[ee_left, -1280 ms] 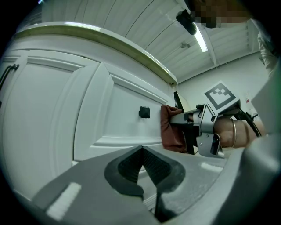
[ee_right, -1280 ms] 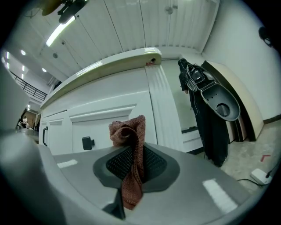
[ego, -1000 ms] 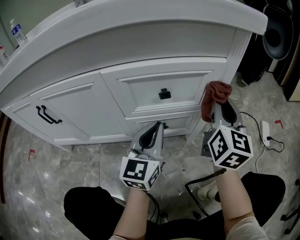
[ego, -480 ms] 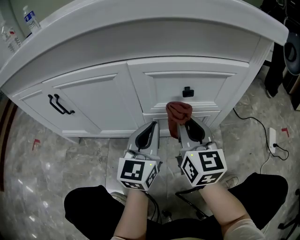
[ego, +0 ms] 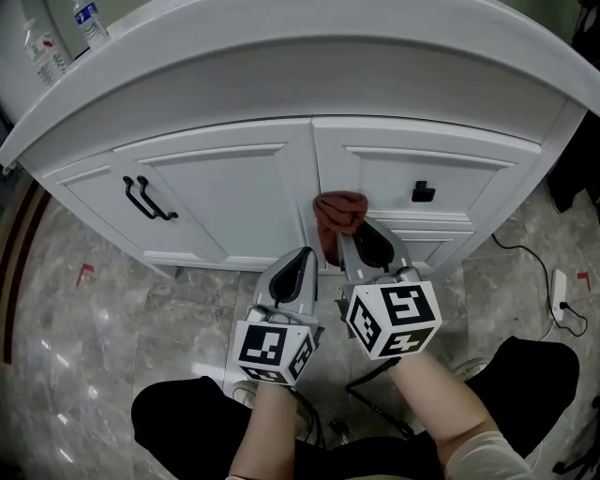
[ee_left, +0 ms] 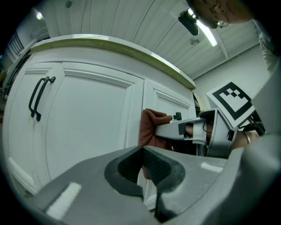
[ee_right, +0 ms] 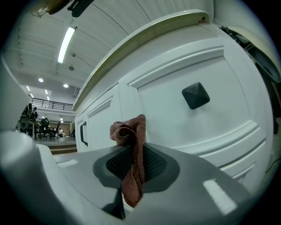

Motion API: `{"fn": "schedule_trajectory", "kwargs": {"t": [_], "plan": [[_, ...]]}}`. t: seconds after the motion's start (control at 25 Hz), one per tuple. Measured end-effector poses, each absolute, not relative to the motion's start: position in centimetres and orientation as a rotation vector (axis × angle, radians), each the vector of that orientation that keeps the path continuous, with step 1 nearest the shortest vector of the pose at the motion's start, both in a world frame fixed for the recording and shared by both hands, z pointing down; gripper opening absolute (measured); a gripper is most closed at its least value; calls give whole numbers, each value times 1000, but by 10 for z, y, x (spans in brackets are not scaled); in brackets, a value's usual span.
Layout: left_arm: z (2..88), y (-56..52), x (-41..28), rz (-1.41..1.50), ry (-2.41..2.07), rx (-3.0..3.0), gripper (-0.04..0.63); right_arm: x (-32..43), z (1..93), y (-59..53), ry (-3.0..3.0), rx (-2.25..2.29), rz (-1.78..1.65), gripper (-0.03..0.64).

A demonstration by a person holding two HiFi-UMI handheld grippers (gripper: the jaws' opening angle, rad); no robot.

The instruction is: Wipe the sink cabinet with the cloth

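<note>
The white sink cabinet (ego: 225, 197) fills the upper part of the head view. My right gripper (ego: 345, 232) is shut on a reddish-brown cloth (ego: 337, 214). The cloth rests against the upright strip between the left door and the drawer with the black knob (ego: 423, 192). In the right gripper view the cloth (ee_right: 131, 145) hangs folded between the jaws of the right gripper (ee_right: 134, 154). My left gripper (ego: 302, 258) is shut with nothing in it, just left of the right one and short of the cabinet. The left gripper view shows its closed tips (ee_left: 142, 154) and the cloth (ee_left: 151, 127) beyond.
Two black bar handles (ego: 148, 199) sit on the left door. Bottles (ego: 91, 23) stand on the countertop at the far left. A cable and power strip (ego: 561, 289) lie on the marble floor to the right. A red tape mark (ego: 84, 274) is on the floor at left.
My right gripper has carried the cloth leftward along the cabinet front, from the right corner past the knob drawer to the middle strip. The left gripper has stayed about where it was.
</note>
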State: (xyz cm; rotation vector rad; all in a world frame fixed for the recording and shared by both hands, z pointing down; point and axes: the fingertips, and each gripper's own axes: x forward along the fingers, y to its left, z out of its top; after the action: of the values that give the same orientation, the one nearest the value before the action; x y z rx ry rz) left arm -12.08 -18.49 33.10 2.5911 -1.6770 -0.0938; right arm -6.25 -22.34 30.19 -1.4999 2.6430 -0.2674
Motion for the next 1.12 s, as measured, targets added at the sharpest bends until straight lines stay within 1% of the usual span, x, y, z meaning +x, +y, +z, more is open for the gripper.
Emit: {"fn": "schedule_trajectory", "kwargs": {"t": [0.28,0.6,1.12], "plan": [[333,-190,-110,-103,-1648,2606,0,-49,306,-228,2616,-1554,-258,78],[334,-193,-91,-102,-1608,2625,0,-5,302,-232,2539,-1620,-299,78],[334,-194,-41,-80,-1503,2702,0,65,301,-232,2419,-1732,-349,80]]}}
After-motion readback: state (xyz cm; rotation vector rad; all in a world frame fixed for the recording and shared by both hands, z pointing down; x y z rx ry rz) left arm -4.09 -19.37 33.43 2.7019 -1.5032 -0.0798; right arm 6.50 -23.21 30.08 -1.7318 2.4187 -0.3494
